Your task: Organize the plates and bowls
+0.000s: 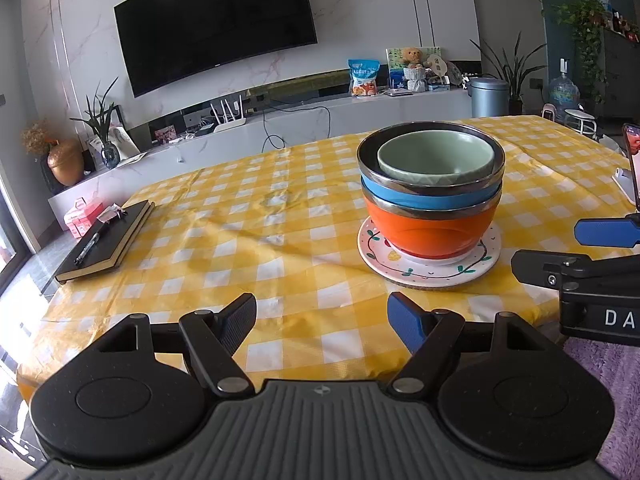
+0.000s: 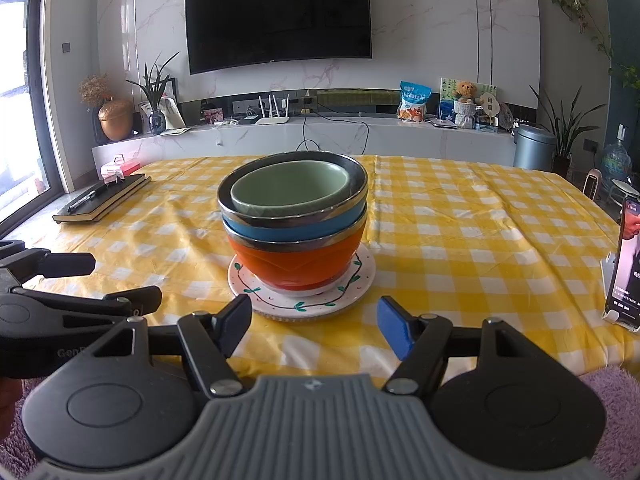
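Three bowls sit nested in one stack: an orange bowl (image 2: pixel 296 266) at the bottom, a blue bowl (image 2: pixel 280 233) with a steel rim inside it, and a pale green bowl (image 2: pixel 290 190) on top, all resting on one white plate (image 2: pixel 352 284) painted with a leafy vine. The stack stands just ahead of the right gripper (image 2: pixel 314 326), slightly left of its centre line, and ahead and to the right of the left gripper (image 1: pixel 322 320). Both grippers hover at the near table edge with fingers spread wide, holding nothing. The table wears a yellow checked cloth (image 2: pixel 460 232). Far to the left of both tools lies one black notebook (image 1: pixel 106 240) with one pen (image 1: pixel 90 246) on it; one phone (image 2: pixel 626 264) stands propped at the right. Behind, one dark television (image 2: pixel 278 12) hangs on a marble wall.
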`<state>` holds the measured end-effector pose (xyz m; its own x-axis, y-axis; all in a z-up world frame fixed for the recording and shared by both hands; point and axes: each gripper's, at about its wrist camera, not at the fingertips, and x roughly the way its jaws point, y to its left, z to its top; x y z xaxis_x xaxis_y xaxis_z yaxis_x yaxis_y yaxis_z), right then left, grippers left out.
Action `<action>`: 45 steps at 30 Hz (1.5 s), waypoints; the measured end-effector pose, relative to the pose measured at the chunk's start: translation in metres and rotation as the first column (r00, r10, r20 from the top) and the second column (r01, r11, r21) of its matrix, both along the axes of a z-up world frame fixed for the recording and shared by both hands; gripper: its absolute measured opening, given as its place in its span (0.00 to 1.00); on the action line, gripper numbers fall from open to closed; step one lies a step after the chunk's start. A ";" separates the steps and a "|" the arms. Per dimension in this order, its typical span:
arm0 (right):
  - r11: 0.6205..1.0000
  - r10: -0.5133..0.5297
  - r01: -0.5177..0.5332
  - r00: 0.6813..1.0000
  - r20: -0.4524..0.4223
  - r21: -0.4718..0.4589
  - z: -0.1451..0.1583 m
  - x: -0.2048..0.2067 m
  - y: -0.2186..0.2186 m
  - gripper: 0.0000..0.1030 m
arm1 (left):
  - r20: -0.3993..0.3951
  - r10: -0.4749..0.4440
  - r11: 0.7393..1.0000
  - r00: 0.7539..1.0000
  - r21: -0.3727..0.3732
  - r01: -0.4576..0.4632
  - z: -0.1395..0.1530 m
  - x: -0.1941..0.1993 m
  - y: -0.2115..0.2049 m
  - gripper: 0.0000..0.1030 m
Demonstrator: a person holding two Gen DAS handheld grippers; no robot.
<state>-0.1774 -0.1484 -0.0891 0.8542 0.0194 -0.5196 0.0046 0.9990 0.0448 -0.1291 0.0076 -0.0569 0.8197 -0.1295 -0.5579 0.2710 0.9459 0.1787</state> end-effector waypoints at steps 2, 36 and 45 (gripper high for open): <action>1.000 0.000 0.000 1.000 0.000 0.000 0.000 0.000 0.000 0.67 | 0.000 0.001 1.000 1.000 0.000 -0.001 0.000 0.000 0.000 0.85; 1.000 0.010 -0.010 1.000 -0.002 -0.002 -0.001 0.001 0.000 0.67 | 0.000 0.000 1.000 1.000 0.001 0.000 0.000 0.000 -0.001 0.85; 1.000 0.011 -0.011 1.000 -0.004 -0.003 -0.002 0.001 0.001 0.67 | -0.001 -0.001 1.000 1.000 0.002 0.001 0.000 0.000 -0.001 0.85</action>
